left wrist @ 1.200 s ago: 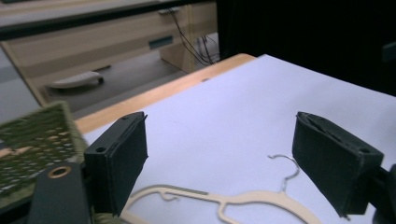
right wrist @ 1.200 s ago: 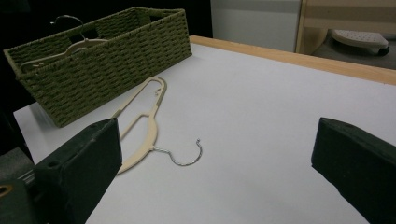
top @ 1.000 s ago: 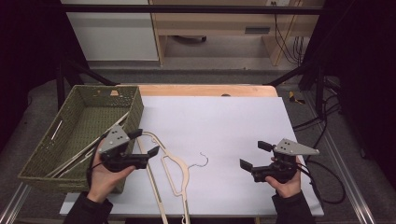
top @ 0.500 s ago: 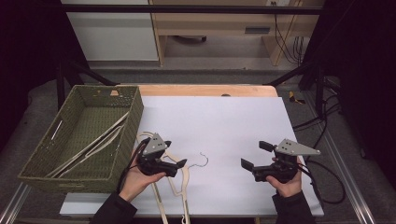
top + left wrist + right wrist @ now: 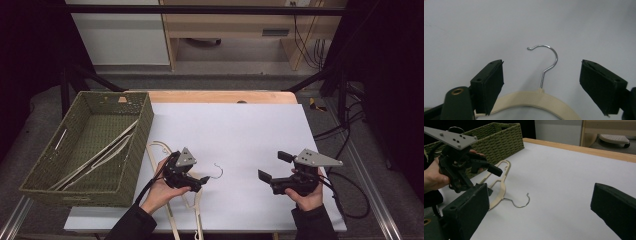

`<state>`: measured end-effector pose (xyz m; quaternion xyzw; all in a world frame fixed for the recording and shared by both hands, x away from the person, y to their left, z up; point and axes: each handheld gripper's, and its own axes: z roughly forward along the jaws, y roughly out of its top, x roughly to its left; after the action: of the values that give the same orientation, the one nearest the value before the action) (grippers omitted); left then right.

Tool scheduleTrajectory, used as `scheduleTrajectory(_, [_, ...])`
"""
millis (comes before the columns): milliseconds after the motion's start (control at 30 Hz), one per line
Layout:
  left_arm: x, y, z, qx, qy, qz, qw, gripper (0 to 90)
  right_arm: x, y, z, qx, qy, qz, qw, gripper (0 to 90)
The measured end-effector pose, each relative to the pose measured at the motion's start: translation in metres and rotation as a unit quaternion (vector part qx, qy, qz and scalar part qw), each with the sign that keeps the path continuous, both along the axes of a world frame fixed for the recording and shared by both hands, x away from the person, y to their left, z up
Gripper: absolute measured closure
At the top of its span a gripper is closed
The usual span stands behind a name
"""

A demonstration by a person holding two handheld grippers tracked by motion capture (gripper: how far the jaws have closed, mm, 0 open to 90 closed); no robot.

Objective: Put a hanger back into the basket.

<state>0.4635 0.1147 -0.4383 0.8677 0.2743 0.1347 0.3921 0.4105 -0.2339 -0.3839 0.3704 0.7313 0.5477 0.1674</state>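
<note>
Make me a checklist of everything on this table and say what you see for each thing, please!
Surface: white table top, wooden strip along the far edge.
Job's things: cream hanger lying flat, metal hook pointing away from the person; more hangers in the green woven basket.
Clutter: nothing seen.
Grippers: left gripper open, jaws either side of the hanger's neck, not touching; its jaws have just been closing a little. Right gripper open, empty.
Cables: black cable trailing from the right gripper.
Surroundings: dark room, wooden furniture behind.
</note>
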Motion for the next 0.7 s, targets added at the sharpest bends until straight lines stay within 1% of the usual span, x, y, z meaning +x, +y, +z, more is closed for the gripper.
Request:
scheduleTrajectory(33, [0.002, -0.001, -0.005, 0.009, 0.003, -0.003, 1.0000, 21.4, 0.000, 0.000, 0.000, 0.000, 0.000, 0.000, 1.0000, 2.5])
scheduleTrajectory(67, [0.003, -0.001, -0.006, 0.014, 0.006, -0.005, 0.9999, 22.1, 0.000, 0.000, 0.000, 0.000, -0.001, 0.001, 1.0000, 2.5])
scheduleTrajectory(100, [0.003, -0.001, -0.006, 0.014, 0.006, -0.005, 0.9999, 23.0, 0.000, 0.000, 0.000, 0.000, -0.001, 0.001, 1.0000, 2.5])
scheduleTrajectory(133, [0.005, -0.001, -0.010, 0.021, 0.009, -0.007, 0.9997, 24.8, 0.000, 0.000, 0.000, 0.001, 0.001, 0.000, 1.0000, 2.5])
scheduleTrajectory(167, [0.006, -0.002, -0.012, 0.020, 0.014, -0.007, 0.9997, 25.9, 0.000, 0.000, 0.000, 0.001, 0.001, 0.000, 1.0000, 2.5])
scheduleTrajectory(200, [0.007, -0.002, -0.013, 0.025, 0.017, -0.010, 0.9995, 27.2, 0.000, 0.000, 0.000, 0.000, 0.000, 0.001, 1.0000, 2.6])
scheduleTrajectory(267, [0.008, -0.002, -0.015, 0.027, 0.017, -0.009, 0.9994, 30.9, 0.000, 0.000, 0.000, 0.001, 0.000, 0.001, 1.0000, 2.7])
scheduleTrajectory(300, [0.010, -0.003, -0.018, 0.035, 0.021, -0.009, 0.9991, 35.0, 0.000, 0.001, -0.001, 0.000, 0.002, 0.001, 1.0000, 2.8])
scheduleTrajectory(367, [0.011, -0.004, -0.019, 0.032, 0.022, -0.007, 0.9992, 39.5, 0.000, 0.001, -0.001, -0.001, 0.003, 0.001, 1.0000, 2.8])
scheduleTrajectory(400, [0.013, -0.004, -0.021, 0.034, 0.027, -0.015, 0.9989, 43.1, 0.000, 0.001, -0.001, -0.001, 0.002, 0.003, 1.0000, 2.9])
scheduleTrajectory(433, [0.013, -0.005, -0.022, 0.031, 0.027, -0.016, 0.9990, 45.4, 0.000, 0.001, -0.001, 0.000, 0.002, 0.003, 1.0000, 3.0])
scheduleTrajectory(533, [0.014, -0.007, -0.023, 0.035, 0.027, -0.021, 0.9988, 51.4, 0.000, 0.002, -0.002, -0.004, 0.003, 0.006, 1.0000, 2.9])
scheduleTrajectory(567, [0.016, -0.008, -0.025, 0.037, 0.028, -0.023, 0.9987, 53.9, 0.001, 0.002, -0.003, 0.001, 0.006, 0.003, 1.0000, 3.1])
scheduleTrajectory(600, [0.016, -0.008, -0.025, 0.038, 0.032, -0.027, 0.9984, 56.0, 0.001, 0.003, -0.003, 0.000, 0.006, 0.002, 1.0000, 3.1])
scheduleTrajectory(667, [0.017, -0.009, -0.026, 0.040, 0.032, -0.029, 0.9982, 60.4, 0.001, 0.003, -0.003, 0.000, 0.005, 0.002, 1.0000, 3.1])
scheduleTrajectory(700, [0.017, -0.010, -0.028, 0.042, 0.036, -0.032, 0.9979, 62.8, 0.001, 0.003, -0.003, -0.001, 0.006, 0.005, 1.0000, 3.1])
